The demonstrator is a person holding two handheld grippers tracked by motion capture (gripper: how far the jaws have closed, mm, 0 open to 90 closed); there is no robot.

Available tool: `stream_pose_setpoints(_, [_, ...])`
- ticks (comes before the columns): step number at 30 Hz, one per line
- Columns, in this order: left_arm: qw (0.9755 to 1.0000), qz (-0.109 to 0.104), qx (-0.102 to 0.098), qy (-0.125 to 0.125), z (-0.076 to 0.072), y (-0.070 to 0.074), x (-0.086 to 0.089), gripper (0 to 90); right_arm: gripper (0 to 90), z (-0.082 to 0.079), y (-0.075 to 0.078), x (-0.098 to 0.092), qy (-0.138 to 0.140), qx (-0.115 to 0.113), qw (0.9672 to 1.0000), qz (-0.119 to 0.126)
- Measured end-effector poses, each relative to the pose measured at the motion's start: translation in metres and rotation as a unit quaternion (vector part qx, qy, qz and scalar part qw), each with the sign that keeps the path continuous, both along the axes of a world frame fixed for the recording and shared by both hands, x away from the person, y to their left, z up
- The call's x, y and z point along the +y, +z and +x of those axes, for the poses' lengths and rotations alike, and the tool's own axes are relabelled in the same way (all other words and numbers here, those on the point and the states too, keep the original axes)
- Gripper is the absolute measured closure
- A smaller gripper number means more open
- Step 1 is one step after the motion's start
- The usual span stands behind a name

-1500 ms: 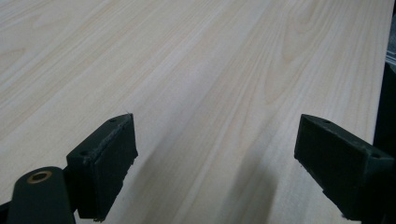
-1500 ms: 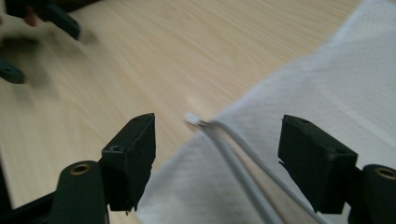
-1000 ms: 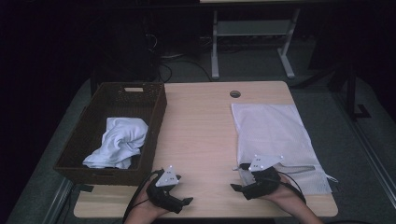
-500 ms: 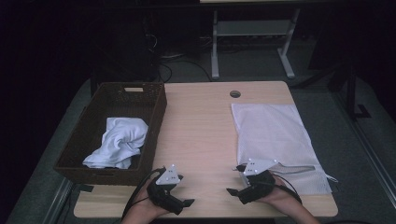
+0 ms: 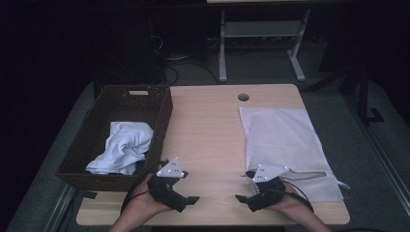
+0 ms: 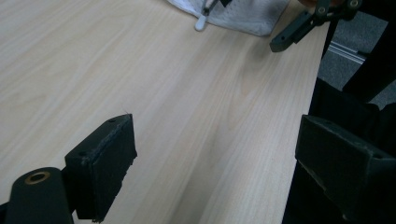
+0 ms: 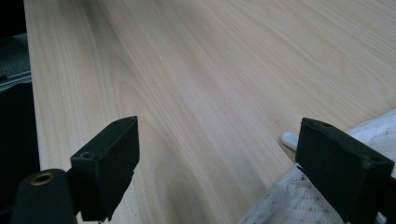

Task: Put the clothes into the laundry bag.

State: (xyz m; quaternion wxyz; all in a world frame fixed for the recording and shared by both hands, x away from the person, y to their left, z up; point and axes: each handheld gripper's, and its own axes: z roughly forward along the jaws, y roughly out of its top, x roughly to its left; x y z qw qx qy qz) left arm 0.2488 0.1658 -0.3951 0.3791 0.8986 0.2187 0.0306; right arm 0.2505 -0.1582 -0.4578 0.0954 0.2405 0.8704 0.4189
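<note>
Mesh bag (image 5: 283, 140) lay flat, likely light and limp; near corner by zipper pull (image 7: 289, 138) looked best. Right gripper (image 5: 247, 189) and left gripper (image 5: 189, 193) gaped, empty.

High view: dim, you see the room behind the table (image 5: 212, 121) sink to black | gripper views: brighter, even light, wood grain sharp beyond your jaws | jaws themselves soft, close | faint shadows beneath them.
</note>
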Motion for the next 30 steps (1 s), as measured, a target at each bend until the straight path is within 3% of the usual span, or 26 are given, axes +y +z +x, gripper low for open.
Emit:
stream_pose_setpoints(7, [0.9999, 0.006, -0.005, 0.011, 0.014, 0.028, 0.011, 12.0, 13.6, 0.0, 0.002, -0.003, -0.006, -0.003, 1.0, 0.005])
stream_pose_setpoints(19, [0.9994, 0.017, -0.015, 0.026, 0.037, 0.061, 0.026, 12.2, 13.6, 0.0, 0.002, -0.004, -0.007, -0.005, 1.0, 0.005])
stream_pose_setpoints(30, [0.9976, 0.042, -0.022, 0.051, 0.061, 0.086, 0.05, 12.5, 13.5, 0.0, 0.002, -0.004, -0.007, -0.004, 1.0, 0.006])
